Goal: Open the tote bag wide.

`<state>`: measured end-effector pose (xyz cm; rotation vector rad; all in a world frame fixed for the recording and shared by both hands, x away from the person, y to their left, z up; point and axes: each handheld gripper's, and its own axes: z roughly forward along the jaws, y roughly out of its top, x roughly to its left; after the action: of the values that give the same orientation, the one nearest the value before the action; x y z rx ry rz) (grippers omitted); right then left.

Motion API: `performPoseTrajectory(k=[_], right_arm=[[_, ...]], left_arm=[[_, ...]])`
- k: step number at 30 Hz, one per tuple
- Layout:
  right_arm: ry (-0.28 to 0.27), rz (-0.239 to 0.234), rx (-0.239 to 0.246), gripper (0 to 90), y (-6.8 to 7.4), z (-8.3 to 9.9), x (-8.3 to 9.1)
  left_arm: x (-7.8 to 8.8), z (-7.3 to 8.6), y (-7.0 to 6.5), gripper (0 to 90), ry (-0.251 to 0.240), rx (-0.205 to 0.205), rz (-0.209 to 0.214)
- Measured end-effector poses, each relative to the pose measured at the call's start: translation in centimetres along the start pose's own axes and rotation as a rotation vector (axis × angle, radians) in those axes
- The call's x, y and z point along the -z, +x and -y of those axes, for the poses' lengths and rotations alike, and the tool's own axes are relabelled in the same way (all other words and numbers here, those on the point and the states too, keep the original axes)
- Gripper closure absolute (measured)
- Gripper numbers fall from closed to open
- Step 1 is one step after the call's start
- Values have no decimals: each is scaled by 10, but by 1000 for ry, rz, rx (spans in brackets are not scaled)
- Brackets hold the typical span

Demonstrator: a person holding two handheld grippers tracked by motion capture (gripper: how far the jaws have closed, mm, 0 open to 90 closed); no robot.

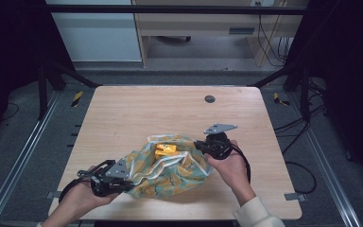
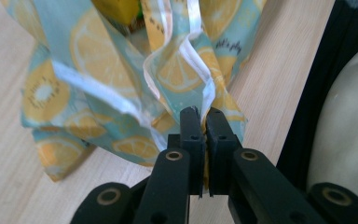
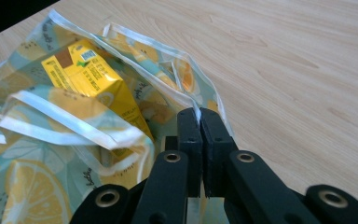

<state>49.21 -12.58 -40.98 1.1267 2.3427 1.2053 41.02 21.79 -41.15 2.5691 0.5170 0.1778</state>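
Lemon-print bag (image 1: 170,165) lies near table's (image 1: 137,109) front edge, high view; yellow carton (image 1: 164,150) half hidden in its mouth, far half of tabletop bare. Left gripper view: my left gripper (image 2: 200,114) clamps bag's white-trimmed rim, print unreadable. Right gripper view: right gripper (image 3: 199,116) pinches opposite rim, carton just beside, bare wood rightward.

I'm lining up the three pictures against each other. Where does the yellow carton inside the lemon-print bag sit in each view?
High view: yellow carton just below centre, in the bag's open mouth.
Left gripper view: a yellow corner at the top edge, behind the fabric folds.
Right gripper view: upper left, lying inside the bag.
Shared landmark: the lemon-print bag with its white-trimmed rim.
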Motion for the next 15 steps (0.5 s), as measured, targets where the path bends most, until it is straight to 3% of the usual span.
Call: performPoseTrajectory(k=[5, 15], right_arm=[[31, -5, -15, 883, -1, 7, -9], [61, -16, -18, 882, -1, 17, -19]], left_arm=[[-15, 10, 4, 871, 43, 11, 12], [-24, 22, 16, 871, 73, 52, 7]])
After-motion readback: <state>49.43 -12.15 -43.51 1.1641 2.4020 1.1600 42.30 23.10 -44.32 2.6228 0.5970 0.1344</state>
